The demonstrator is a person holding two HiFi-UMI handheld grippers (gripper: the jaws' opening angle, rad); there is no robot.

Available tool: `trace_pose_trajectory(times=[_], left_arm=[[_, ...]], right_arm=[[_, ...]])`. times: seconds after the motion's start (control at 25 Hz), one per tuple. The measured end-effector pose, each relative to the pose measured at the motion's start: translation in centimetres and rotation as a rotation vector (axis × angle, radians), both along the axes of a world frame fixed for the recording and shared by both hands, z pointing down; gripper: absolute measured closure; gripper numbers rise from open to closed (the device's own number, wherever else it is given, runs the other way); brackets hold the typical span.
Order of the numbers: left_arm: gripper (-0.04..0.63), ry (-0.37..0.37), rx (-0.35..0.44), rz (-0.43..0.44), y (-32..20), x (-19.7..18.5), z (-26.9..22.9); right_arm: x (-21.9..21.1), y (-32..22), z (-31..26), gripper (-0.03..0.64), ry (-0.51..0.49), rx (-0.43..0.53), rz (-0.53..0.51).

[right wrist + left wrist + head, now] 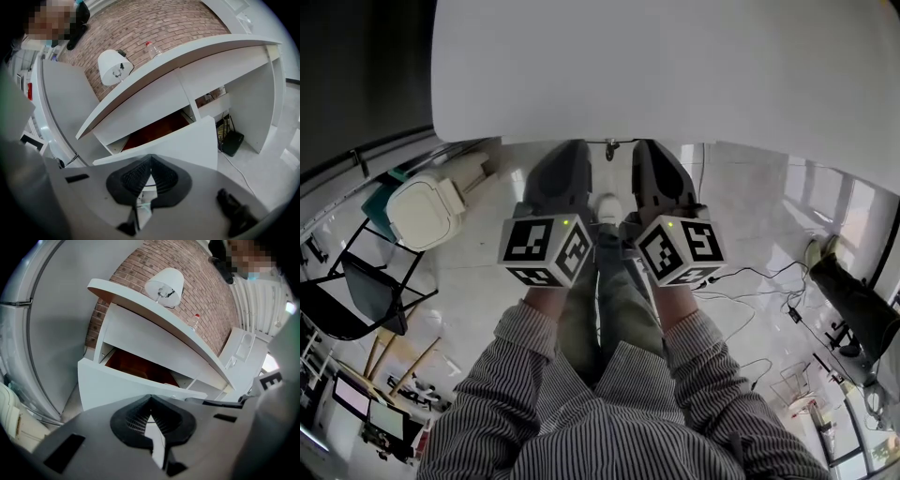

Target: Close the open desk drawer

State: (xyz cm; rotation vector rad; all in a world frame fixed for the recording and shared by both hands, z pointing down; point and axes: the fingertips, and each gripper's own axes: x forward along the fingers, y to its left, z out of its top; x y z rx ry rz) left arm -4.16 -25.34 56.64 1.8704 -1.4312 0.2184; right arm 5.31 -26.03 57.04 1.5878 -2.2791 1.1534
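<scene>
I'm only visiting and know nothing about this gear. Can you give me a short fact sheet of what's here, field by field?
Setting: white desk against a brick wall
Drawer: the drawer is pulled open, brown inside showing
On the desk: white lamp, small bottle
Left tool: left gripper, jaws together, nothing held, aimed at the drawer front
Right tool: right gripper, jaws together, nothing held, aimed at the drawer front
Contact with drawer: cannot tell
Operator: a person in striped sleeves, one gripper in each hand

Drawer (pixel 123 389) interior mostly hidden behind its front panel, desk top (pixel 675 66) cut off by head view's edge, bottle (pixel 151 47) too small to detail
</scene>
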Motion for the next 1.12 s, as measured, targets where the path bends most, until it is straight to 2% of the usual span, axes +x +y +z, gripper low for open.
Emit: trace_pose_trajectory(times=[0.48,1.12], left_arm=[[0.583,-0.018,0.013,0.008,-2.5,-0.1,-0.4],[0.583,-0.028,0.086,0.063,-5.9,-0.2,-1.3]], right_arm=[[-0.1,-2.5,-0.3,0.600,0.001,0.009,0.003],[-0.2,-6.0,-1.4,0.600,-0.033,0.070,0.010]])
